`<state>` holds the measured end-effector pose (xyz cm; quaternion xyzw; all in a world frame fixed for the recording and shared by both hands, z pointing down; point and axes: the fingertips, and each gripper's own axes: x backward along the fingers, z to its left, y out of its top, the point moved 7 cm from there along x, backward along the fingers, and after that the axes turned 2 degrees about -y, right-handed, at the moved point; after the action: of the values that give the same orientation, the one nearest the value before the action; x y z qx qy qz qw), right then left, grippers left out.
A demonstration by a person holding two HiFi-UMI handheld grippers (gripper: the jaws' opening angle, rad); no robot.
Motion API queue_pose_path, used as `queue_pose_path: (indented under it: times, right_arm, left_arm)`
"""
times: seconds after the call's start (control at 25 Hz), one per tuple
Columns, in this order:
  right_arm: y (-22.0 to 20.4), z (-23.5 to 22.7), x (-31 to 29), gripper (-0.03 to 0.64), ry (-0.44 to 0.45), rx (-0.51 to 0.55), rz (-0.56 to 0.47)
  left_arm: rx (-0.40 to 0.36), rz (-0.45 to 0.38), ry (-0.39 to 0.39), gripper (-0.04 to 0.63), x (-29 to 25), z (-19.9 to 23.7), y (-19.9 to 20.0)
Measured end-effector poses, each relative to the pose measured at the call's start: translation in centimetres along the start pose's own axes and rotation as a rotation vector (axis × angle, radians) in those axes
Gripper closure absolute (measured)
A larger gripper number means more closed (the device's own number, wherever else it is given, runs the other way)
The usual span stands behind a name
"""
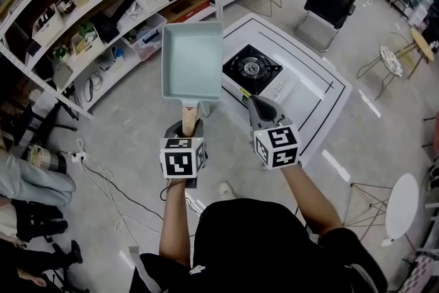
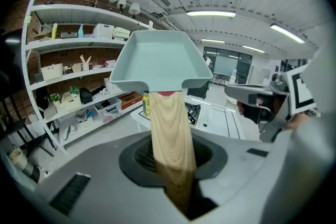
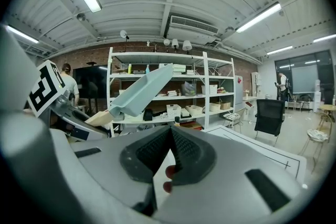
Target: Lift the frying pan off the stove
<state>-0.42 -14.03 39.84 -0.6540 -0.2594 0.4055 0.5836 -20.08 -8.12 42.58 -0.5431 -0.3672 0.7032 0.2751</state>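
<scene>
The frying pan [image 1: 192, 60] is a pale green rectangular pan with a light wooden handle [image 1: 188, 116]. It hangs in the air to the left of the black gas stove [image 1: 252, 69], clear of the burner. My left gripper [image 1: 187, 125] is shut on the handle, and in the left gripper view the handle [image 2: 169, 128] runs up between the jaws to the pan [image 2: 157, 63]. My right gripper [image 1: 259, 106] hovers near the stove's front edge, its jaws shut on nothing. In the right gripper view the pan [image 3: 142, 91] appears tilted at the left.
The stove rests on a low white table [image 1: 322, 89]. Shelving [image 1: 123, 3] full of bins lines the left. A black chair [image 1: 329, 0] stands behind the table, and a round white table [image 1: 401, 206] is at the right. Cables [image 1: 103, 178] trail on the floor.
</scene>
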Motion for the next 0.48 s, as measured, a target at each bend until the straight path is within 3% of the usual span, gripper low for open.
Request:
queue_pose_path:
  times: [0.48]
  right_arm:
    - [-2.0,-0.2,7.4,0.620,0.039,0.014,-0.009]
  left_arm:
    - [0.005,-0.033,0.023,0.508,4.7,-6.5,-2.8]
